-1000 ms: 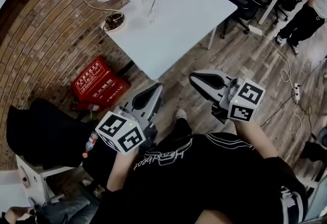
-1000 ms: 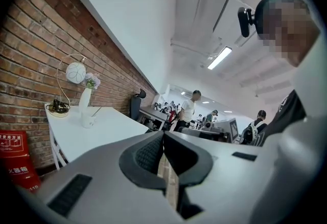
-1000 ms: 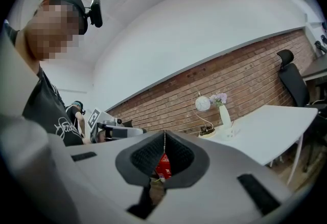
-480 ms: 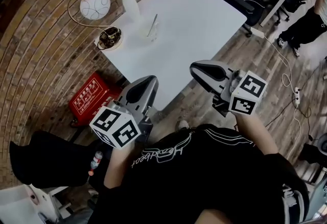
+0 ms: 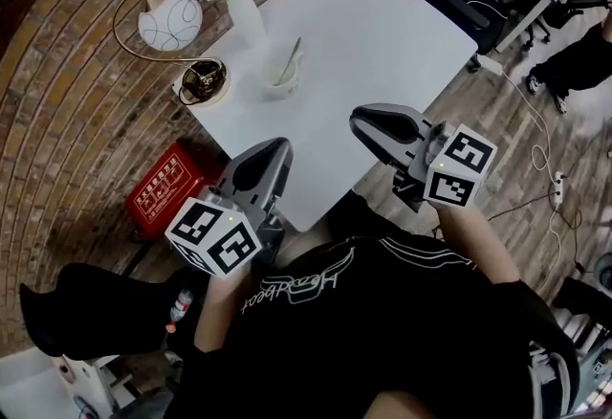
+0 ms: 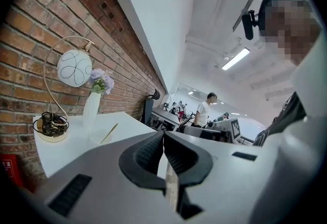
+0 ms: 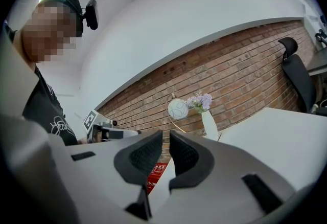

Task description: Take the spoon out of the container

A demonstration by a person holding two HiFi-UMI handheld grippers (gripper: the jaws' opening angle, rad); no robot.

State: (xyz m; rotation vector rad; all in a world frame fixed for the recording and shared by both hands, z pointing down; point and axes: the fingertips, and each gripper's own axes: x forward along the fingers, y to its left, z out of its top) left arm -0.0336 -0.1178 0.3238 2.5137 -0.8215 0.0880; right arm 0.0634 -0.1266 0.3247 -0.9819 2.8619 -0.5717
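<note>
The big white table (image 5: pixel 382 44) is in front of me. My left fingers (image 6: pixel 148 155) and right fingers (image 7: pixel 188 155) hang at the table's near edge, squeezed shut on nothing. The container (image 5: pixel 280 80) sits on the table's far side, with the spoon (image 5: pixel 293 58) standing inside.

Head view looks down; all views share the table (image 5: pixel 382 44).

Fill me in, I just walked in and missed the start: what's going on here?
A person holds a gripper in each hand by the near edge of a white table. The left gripper and right gripper are both shut and empty. The spoon leans in the container on the far side, beside a vase and a lamp, not yet touched.
</note>
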